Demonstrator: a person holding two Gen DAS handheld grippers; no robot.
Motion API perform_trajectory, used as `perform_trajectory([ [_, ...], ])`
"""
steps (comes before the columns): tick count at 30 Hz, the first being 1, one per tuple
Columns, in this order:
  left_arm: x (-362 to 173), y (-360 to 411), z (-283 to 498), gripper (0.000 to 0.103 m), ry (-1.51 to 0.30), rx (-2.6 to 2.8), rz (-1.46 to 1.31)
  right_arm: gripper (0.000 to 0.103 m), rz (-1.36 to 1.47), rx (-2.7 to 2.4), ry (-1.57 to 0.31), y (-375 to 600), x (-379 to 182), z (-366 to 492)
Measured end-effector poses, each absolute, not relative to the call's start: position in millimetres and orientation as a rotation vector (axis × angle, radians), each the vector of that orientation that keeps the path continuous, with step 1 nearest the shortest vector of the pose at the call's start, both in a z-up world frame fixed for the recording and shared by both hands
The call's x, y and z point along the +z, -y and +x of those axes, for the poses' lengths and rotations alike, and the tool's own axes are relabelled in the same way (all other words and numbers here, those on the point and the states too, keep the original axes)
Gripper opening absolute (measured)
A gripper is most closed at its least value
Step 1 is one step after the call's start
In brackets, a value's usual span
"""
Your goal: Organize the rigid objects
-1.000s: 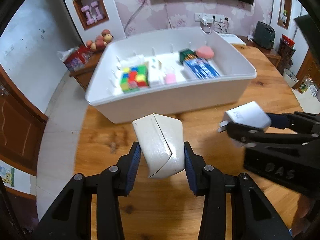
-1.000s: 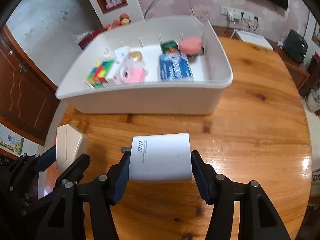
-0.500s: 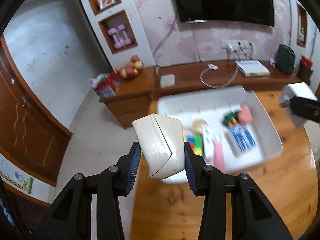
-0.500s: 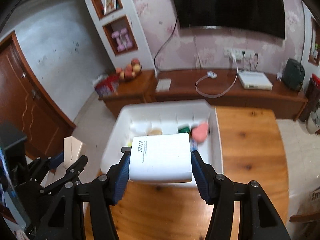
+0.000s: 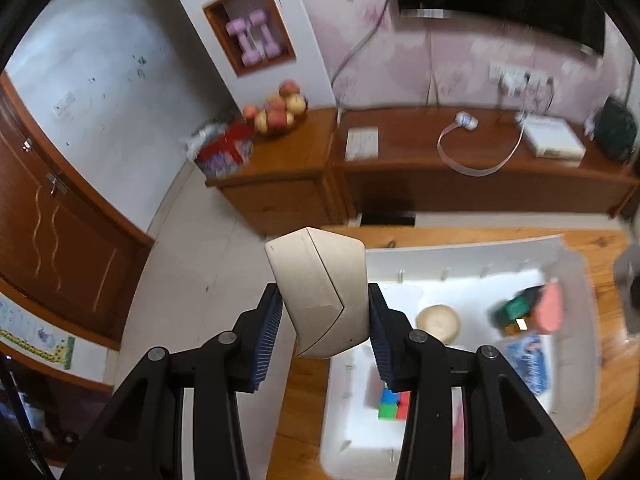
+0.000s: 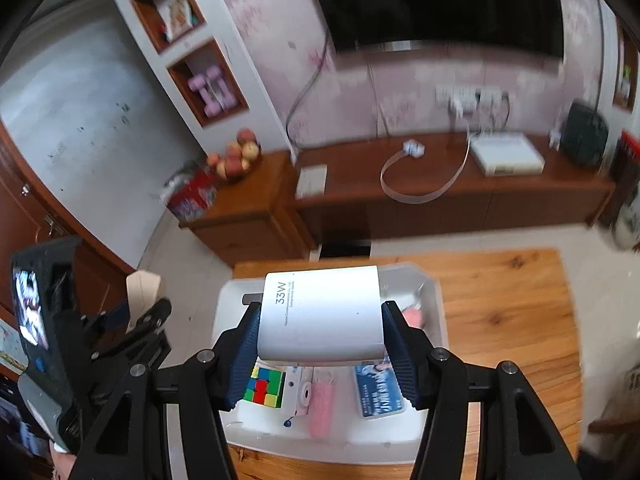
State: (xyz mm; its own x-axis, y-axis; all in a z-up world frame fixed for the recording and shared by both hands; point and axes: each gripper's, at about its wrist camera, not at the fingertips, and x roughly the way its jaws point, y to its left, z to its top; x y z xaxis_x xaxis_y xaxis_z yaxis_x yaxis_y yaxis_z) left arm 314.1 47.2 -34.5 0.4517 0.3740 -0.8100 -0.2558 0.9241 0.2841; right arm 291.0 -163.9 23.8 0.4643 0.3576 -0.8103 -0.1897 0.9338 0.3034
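My left gripper (image 5: 322, 320) is shut on a cream angular charger (image 5: 320, 292), held high over the left end of the white bin (image 5: 576, 264). My right gripper (image 6: 320, 332) is shut on a white charger marked 33W (image 6: 320, 316), above the same white bin (image 6: 434, 292). The bin holds a colour cube (image 6: 262, 386), a pink item (image 6: 322, 404), a blue packet (image 6: 378, 390) and a round beige object (image 5: 438, 322). In the right wrist view the left gripper (image 6: 144, 312) with its cream charger (image 6: 140, 292) shows at the left.
The bin sits on a wooden table (image 6: 508, 312). Behind it stands a low wooden cabinet (image 5: 460, 168) with a fruit bowl (image 5: 278, 114), a white box (image 5: 554, 140) and a cable. A dark TV (image 6: 440, 4) hangs on the wall. Tiled floor (image 5: 200, 264) lies left of the table.
Both grippers have risen and moved over the bin, each still holding its charger. The bin, seen from the front a second ago, now lies below them.
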Motion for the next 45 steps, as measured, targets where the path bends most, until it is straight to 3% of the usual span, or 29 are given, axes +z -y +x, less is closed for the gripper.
perform_trajectory([
  [7,-114,-43,358,0.045,-1.164,0.474,0.237,0.059,0.308,0.385,-1.281,147,-95,325],
  [14,-141,-35,367,0.045,-1.18,0.481,0.332,0.059,0.286,0.391,-1.369,137,-148,323],
  [18,-145,-33,369,0.046,-1.189,0.484,0.357,0.06,0.251,0.386,-1.358,134,-148,323],
  [23,-147,-31,370,0.054,-1.194,0.484,0.362,0.069,0.273,0.406,-1.334,137,-139,326],
  [37,-118,-22,343,0.077,-1.147,0.475,0.373,0.069,0.277,0.41,-1.292,154,-115,299],
  [45,-85,-17,306,0.077,-1.111,0.487,0.37,0.069,0.256,0.427,-1.243,165,-80,262],
])
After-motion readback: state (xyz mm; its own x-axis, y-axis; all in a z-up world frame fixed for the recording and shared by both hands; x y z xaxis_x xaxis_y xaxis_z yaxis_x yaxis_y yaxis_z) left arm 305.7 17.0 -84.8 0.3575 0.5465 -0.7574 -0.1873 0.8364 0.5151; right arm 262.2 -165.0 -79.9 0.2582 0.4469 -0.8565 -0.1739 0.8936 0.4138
